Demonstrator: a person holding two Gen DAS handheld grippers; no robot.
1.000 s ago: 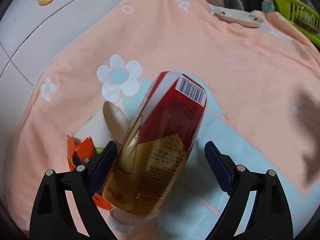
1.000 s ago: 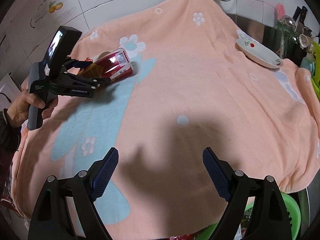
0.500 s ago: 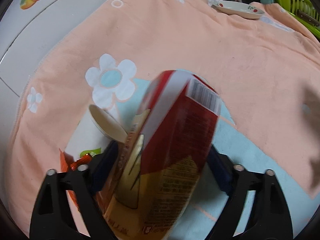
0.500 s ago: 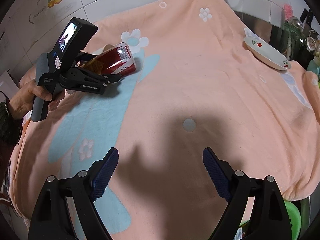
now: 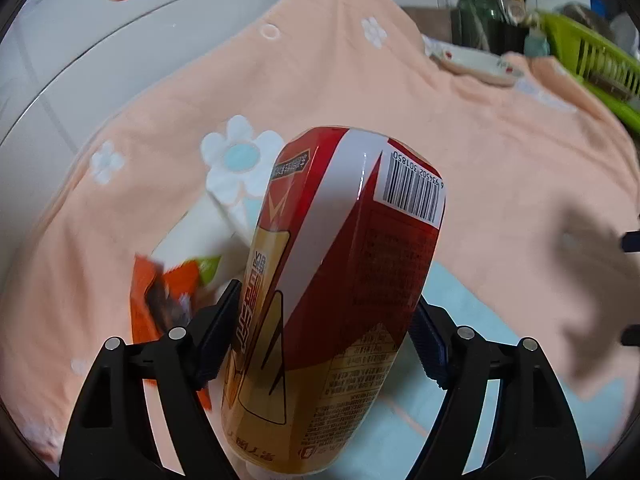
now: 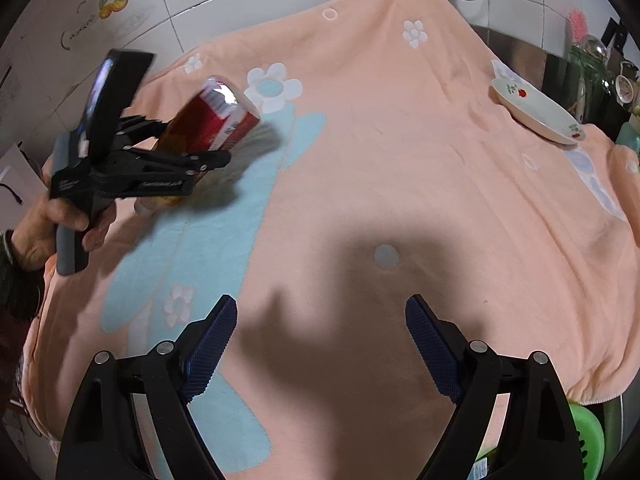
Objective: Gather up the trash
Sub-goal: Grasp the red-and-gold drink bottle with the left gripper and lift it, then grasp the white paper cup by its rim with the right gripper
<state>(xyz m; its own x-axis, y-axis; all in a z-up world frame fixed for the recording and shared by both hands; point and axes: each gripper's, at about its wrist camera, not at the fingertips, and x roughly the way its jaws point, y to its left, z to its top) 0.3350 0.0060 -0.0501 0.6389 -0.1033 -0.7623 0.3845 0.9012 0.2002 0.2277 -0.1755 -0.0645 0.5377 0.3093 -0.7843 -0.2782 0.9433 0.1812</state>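
My left gripper [image 5: 320,340] is shut on a red, white and gold plastic drink bottle [image 5: 340,280] and holds it lifted above the peach towel, its base pointing away. The same bottle [image 6: 212,116] and left gripper [image 6: 176,168] show at the far left in the right wrist view. An orange snack wrapper [image 5: 160,292] and a white packet with a pale spoon-like piece [image 5: 200,232] lie on the towel behind the left finger. My right gripper [image 6: 320,344] is open and empty over the towel's near part.
A peach towel with white flowers and blue patches [image 6: 400,160] covers the counter. A white dish with a red motif [image 6: 536,112] sits at the far right. A green rack [image 5: 592,60] and utensil holders stand behind it. A green bin [image 6: 580,436] shows below the front edge.
My left gripper has closed on the bottle and lifted it off the towel, tilting it up. The right gripper has stayed open and drifted slightly.
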